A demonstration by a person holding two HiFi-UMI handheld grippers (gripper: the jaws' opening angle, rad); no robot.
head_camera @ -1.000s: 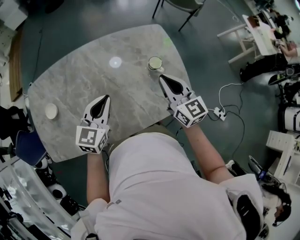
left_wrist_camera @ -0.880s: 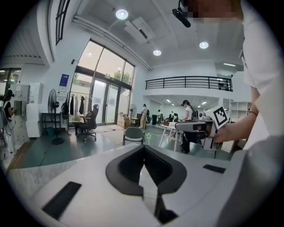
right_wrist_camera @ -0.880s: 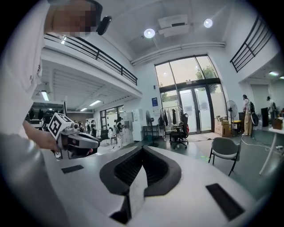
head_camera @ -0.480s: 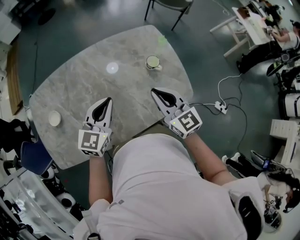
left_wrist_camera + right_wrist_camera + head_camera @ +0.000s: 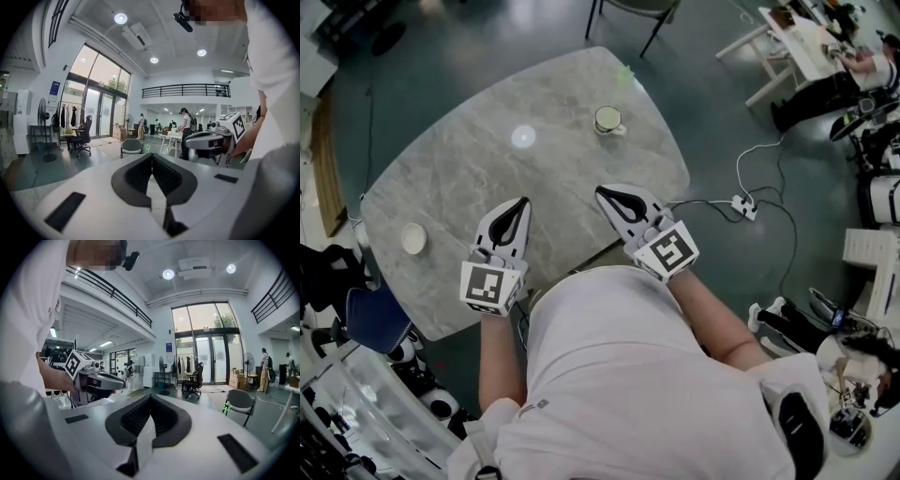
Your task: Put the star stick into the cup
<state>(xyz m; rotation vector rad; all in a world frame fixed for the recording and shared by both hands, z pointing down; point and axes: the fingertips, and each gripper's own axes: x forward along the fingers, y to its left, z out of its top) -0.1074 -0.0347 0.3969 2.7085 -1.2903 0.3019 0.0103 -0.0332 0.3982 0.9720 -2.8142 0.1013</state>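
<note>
The grey marble table (image 5: 469,178) takes up most of the head view. It's a rounded slab with teal floor all around it, and the person stands pressed up against the near edge. Both grippers sit over that near edge. The left gripper (image 5: 521,201) has its jaws closed tight on nothing, and the right gripper (image 5: 602,192) is the same, pinched together and empty, angled toward the middle. From their tips to the cup (image 5: 608,119) it's just an open stretch of marble. The cup sits toward the far right side, near the rim but not on it. A small white dish (image 5: 413,238) is way over by the left edge, well apart from everything. The star stick (image 5: 625,75) is a faint green thing beyond the cup, right by the table's far corner edge.
</note>
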